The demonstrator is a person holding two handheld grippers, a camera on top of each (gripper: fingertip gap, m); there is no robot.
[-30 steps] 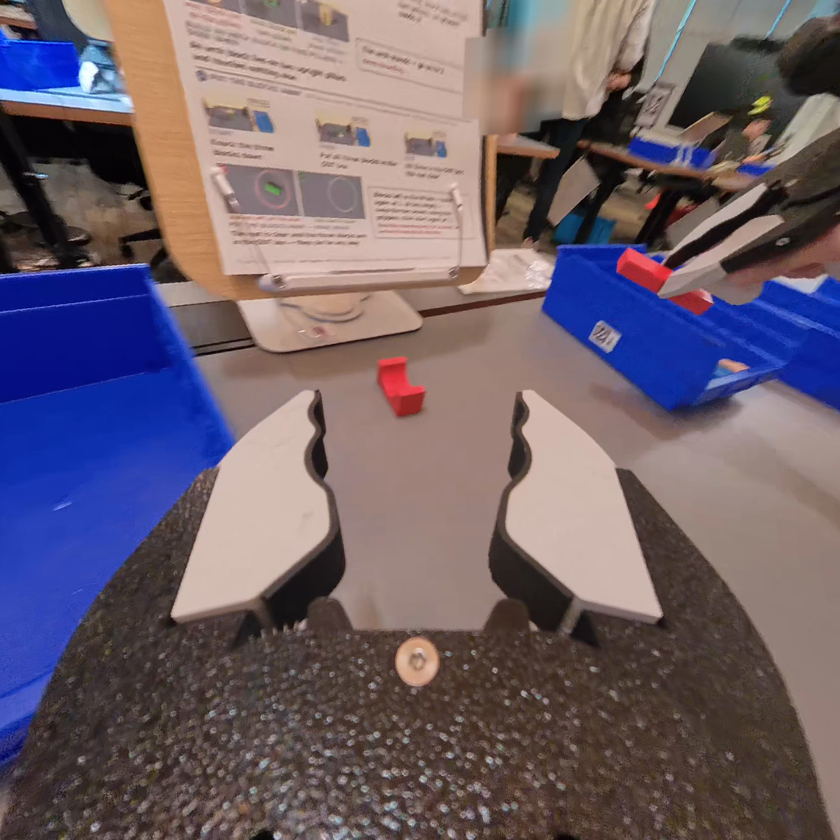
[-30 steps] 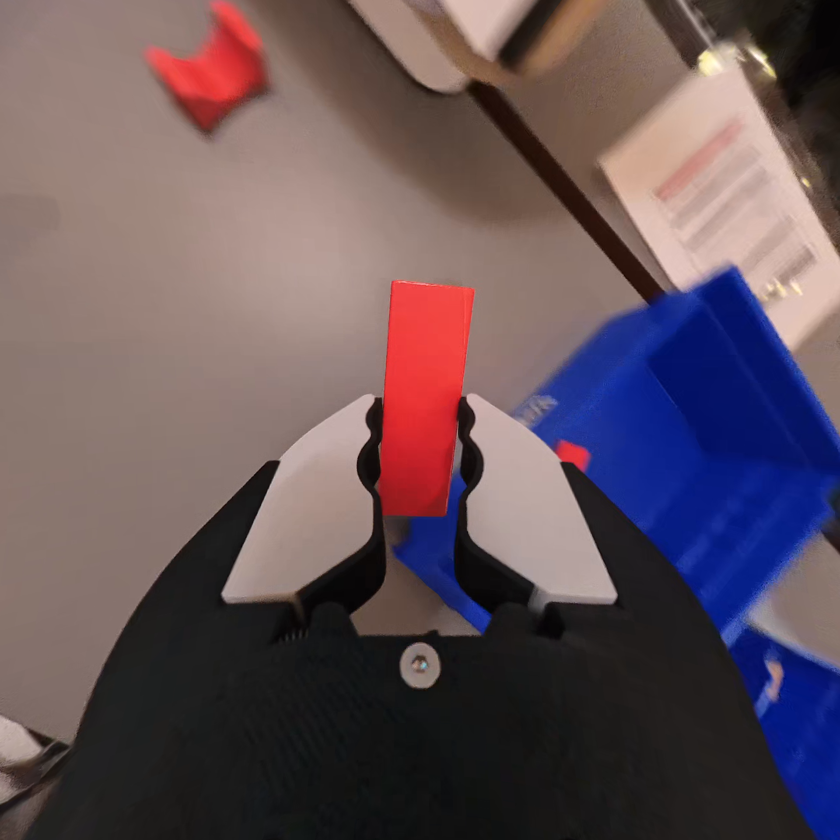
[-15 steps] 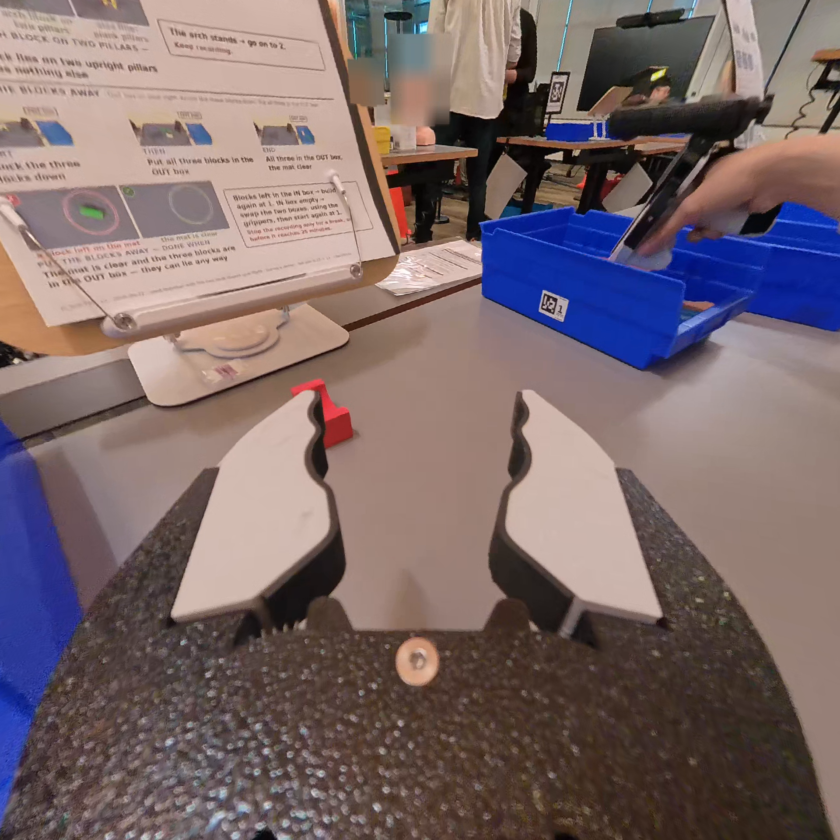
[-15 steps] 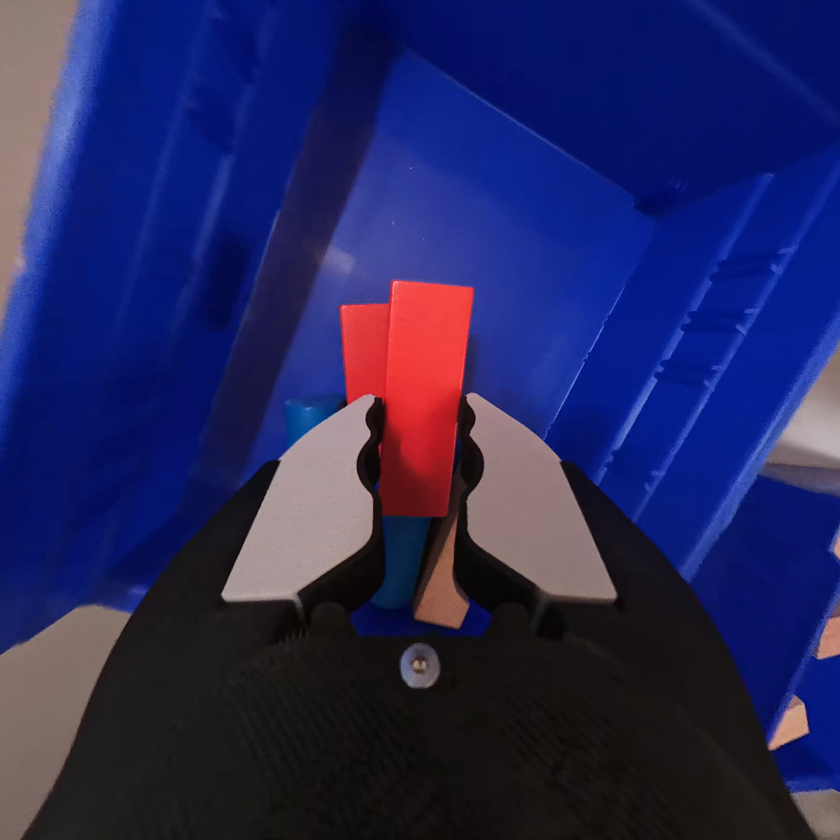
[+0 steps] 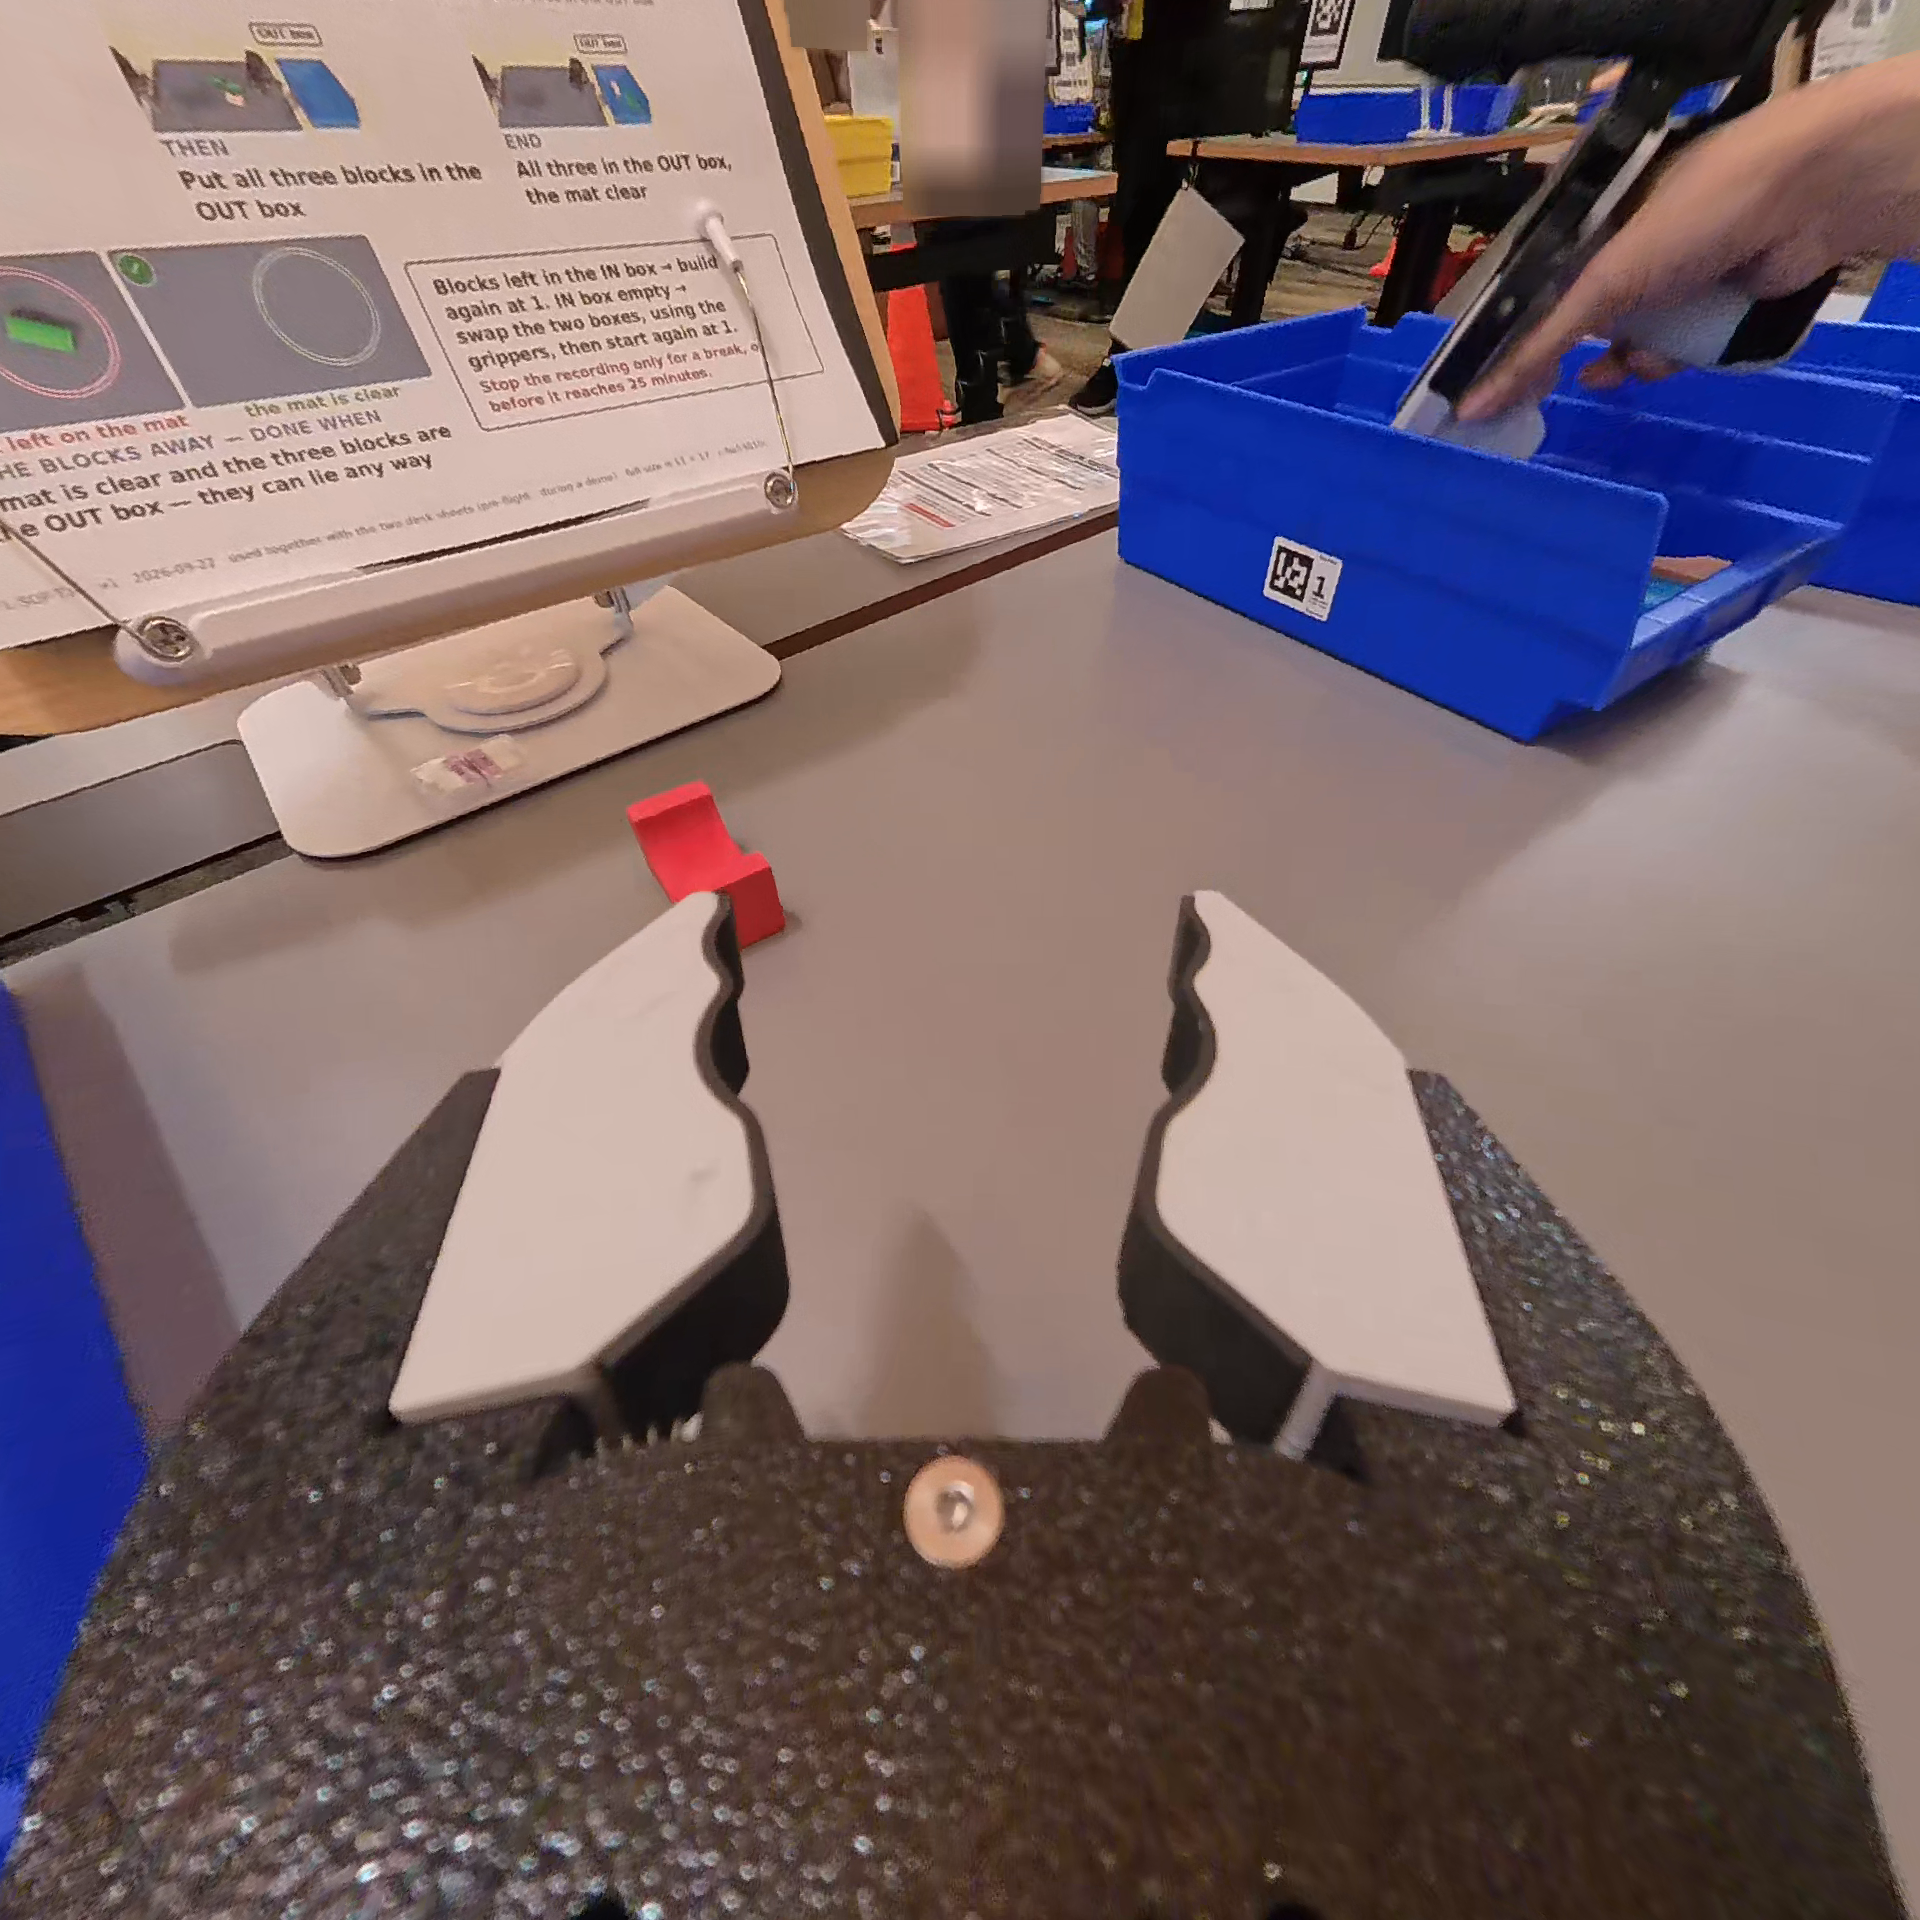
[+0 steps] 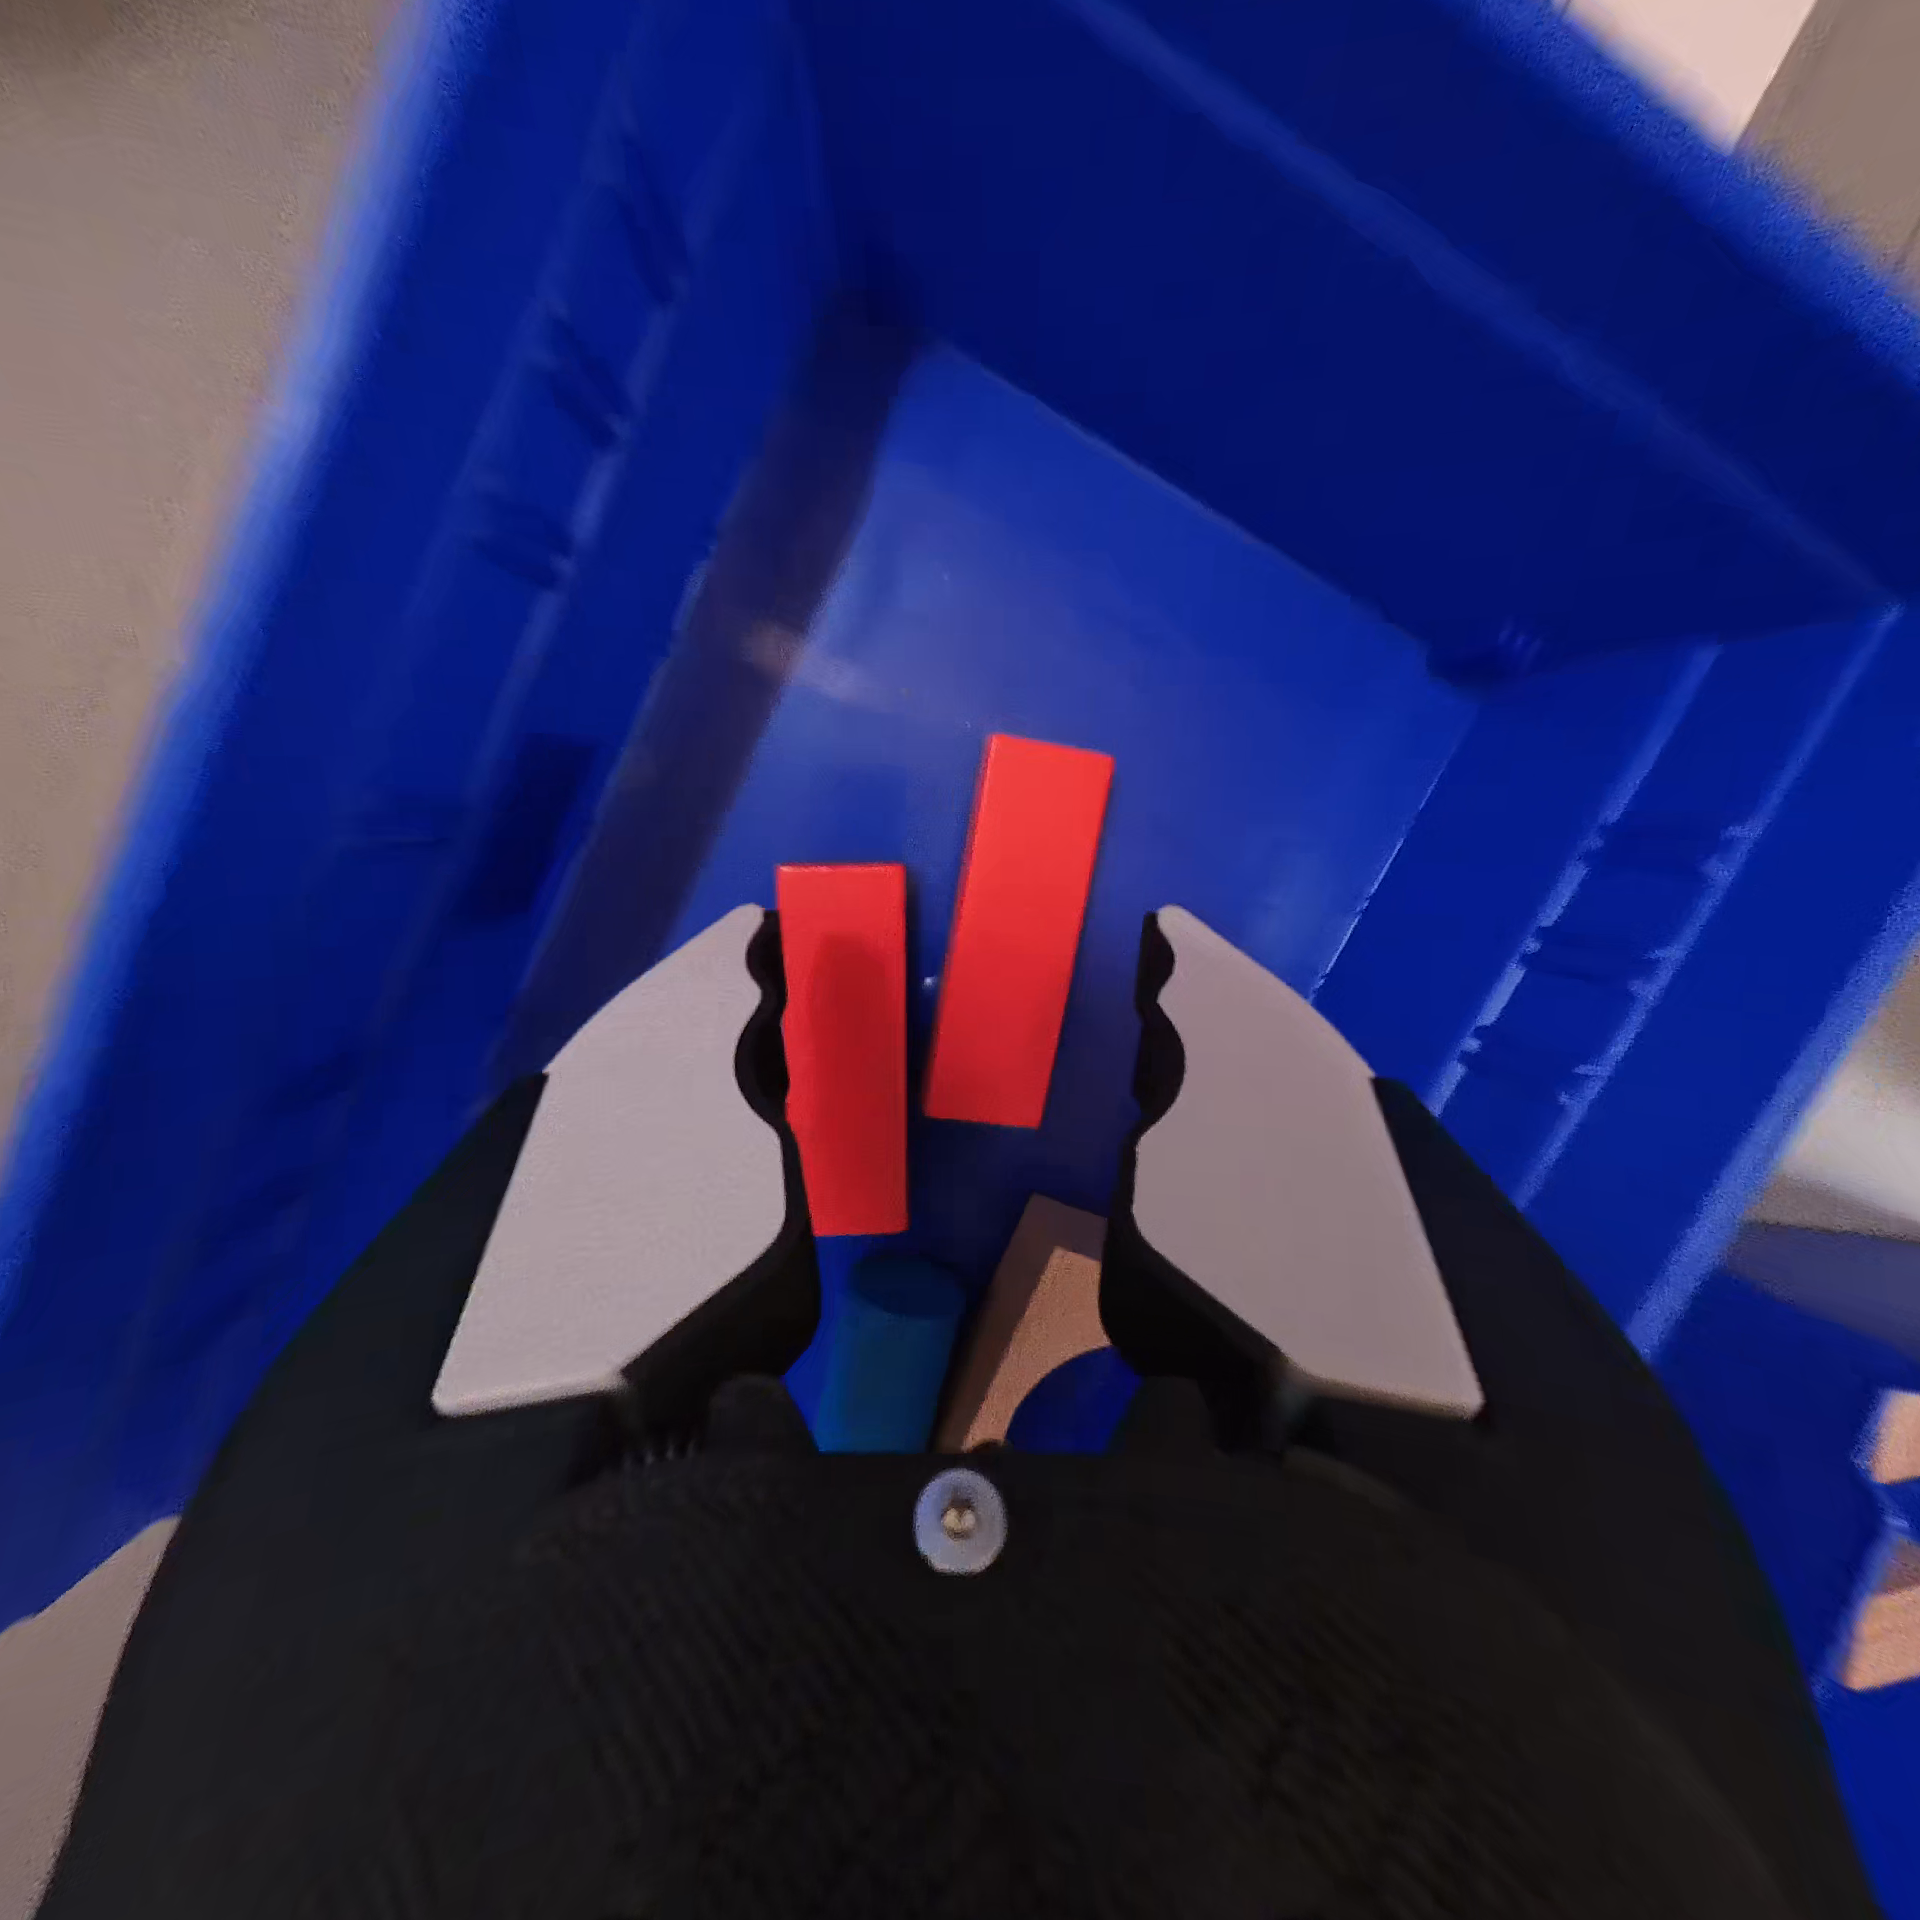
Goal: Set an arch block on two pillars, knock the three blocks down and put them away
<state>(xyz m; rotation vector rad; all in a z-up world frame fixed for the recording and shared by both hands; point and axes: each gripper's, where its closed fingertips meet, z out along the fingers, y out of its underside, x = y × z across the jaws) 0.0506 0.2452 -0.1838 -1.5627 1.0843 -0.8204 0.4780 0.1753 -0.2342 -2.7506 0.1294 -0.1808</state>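
Observation:
My right gripper (image 6: 951, 920) is open above a blue bin (image 6: 1299, 343). Two flat red blocks lie on the bin floor between its fingers: one on the left (image 6: 844, 1049), one on the right (image 6: 1018, 930). A blue cylinder (image 6: 888, 1351) and a tan arch block (image 6: 1044, 1330) lie nearer the jaw base. My left gripper (image 5: 956, 914) is open and empty, low over the grey table (image 5: 1351, 883). A red arch-shaped block (image 5: 707, 857) lies just beyond its left fingertip. In the left wrist view, the right gripper (image 5: 1475, 416) reaches into the blue bin (image 5: 1455, 582), held by a hand.
An instruction sheet on a wooden stand (image 5: 436, 312) with a white base (image 5: 499, 717) stands behind the red block. Papers (image 5: 987, 488) lie at the table's far edge. Another blue bin's edge (image 5: 42, 1351) is at my left. More blue bins (image 5: 1870, 457) and people are beyond.
My right gripper carried the red block into the blue bin, opened and let it go beside the other red block. My left gripper moved closer to the red arch block.

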